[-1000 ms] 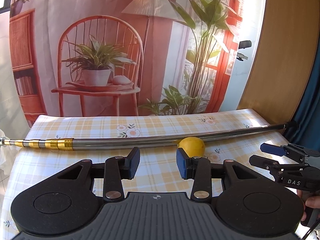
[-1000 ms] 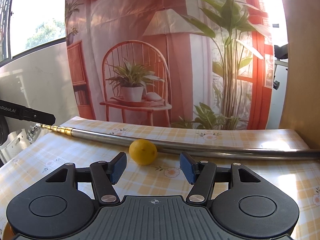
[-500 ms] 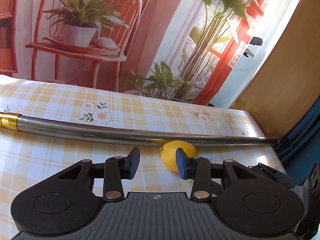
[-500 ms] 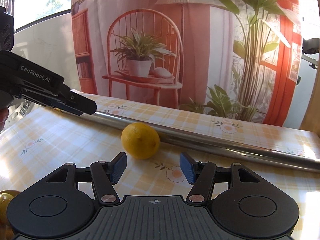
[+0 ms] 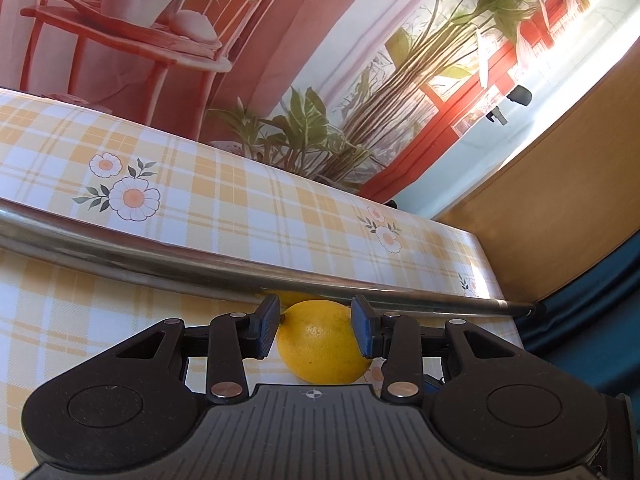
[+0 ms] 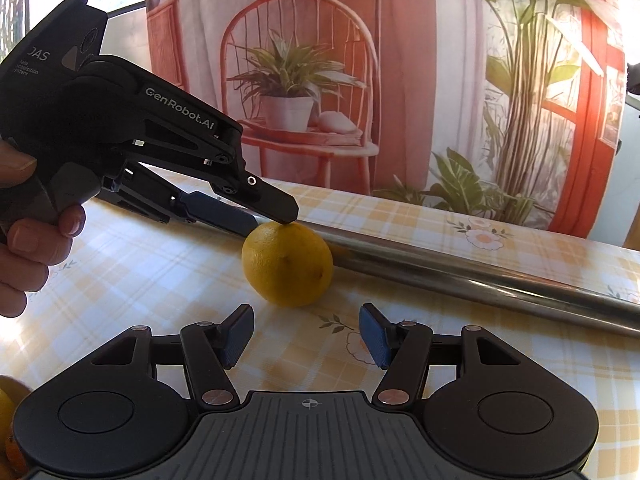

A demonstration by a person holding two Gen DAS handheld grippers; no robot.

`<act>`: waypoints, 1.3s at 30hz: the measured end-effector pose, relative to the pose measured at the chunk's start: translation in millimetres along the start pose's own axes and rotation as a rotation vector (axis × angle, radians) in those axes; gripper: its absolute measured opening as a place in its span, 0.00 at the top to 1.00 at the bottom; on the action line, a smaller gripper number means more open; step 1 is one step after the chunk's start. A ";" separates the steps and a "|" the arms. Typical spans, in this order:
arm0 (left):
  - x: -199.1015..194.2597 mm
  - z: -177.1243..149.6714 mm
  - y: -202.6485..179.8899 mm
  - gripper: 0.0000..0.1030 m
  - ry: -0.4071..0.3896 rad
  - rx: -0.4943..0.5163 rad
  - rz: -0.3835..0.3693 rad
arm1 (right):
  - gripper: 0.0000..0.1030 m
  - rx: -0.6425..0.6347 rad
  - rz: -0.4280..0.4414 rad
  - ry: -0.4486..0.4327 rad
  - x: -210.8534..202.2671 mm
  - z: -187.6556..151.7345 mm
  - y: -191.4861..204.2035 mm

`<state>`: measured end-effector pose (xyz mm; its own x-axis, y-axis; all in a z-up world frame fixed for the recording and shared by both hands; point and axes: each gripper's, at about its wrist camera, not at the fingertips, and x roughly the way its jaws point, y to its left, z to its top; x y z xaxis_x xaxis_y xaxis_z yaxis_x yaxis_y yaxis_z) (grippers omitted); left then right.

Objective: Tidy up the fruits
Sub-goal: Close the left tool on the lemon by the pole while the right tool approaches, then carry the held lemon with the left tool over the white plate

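Observation:
A yellow lemon [image 5: 320, 344] lies on the checked tablecloth against a long steel pole [image 5: 160, 264]. In the left wrist view my left gripper [image 5: 314, 332] is open, with a blue pad on each side of the lemon, close to its skin. The right wrist view shows the same lemon [image 6: 286, 268] with the left gripper [image 6: 270, 220] coming in from the left, one black fingertip at the fruit's top. Just short of the lemon, my right gripper [image 6: 306, 336] stands open and holds nothing.
The steel pole [image 6: 480, 284] crosses the table behind the lemon. A hand [image 6: 24, 240] holds the left gripper's handle. More yellow and orange fruit [image 6: 8, 420] peeks in at the lower left edge. A printed backdrop stands behind the table; a wooden panel [image 5: 560, 208] is at right.
The left gripper has swung right and forward until its open fingers flank the lemon. The right gripper has crept closer to the lemon. Neither gripper's finger gap has changed.

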<state>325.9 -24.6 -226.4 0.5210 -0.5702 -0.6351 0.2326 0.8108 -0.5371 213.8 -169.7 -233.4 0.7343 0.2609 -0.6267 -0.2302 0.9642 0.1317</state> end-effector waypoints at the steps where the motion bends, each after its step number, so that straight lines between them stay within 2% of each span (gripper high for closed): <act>1: 0.6 -0.4 -1.2 0.60 -0.001 0.012 -0.002 | 0.46 -0.001 0.001 0.001 0.9 0.1 0.3; 16: -10.7 -12.6 -11.7 0.60 0.025 0.121 -0.007 | 0.46 -0.031 0.009 -0.002 9.8 5.4 7.3; 21: -12.2 -14.2 -10.1 0.60 0.025 0.122 -0.013 | 0.53 -0.006 0.032 0.011 11.1 5.1 5.7; 30: -11.5 -14.6 3.0 0.59 0.023 0.046 -0.050 | 0.54 -0.008 0.025 0.014 14.7 5.0 6.2; 39: -19.0 -22.6 -3.8 0.59 0.036 0.075 -0.048 | 0.54 0.006 0.041 0.017 5.9 0.4 9.7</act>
<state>296.5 -19.8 -224.8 0.4778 -0.6121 -0.6301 0.3186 0.7892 -0.5250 216.2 -158.8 -235.5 0.7133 0.2991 -0.6339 -0.2555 0.9531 0.1622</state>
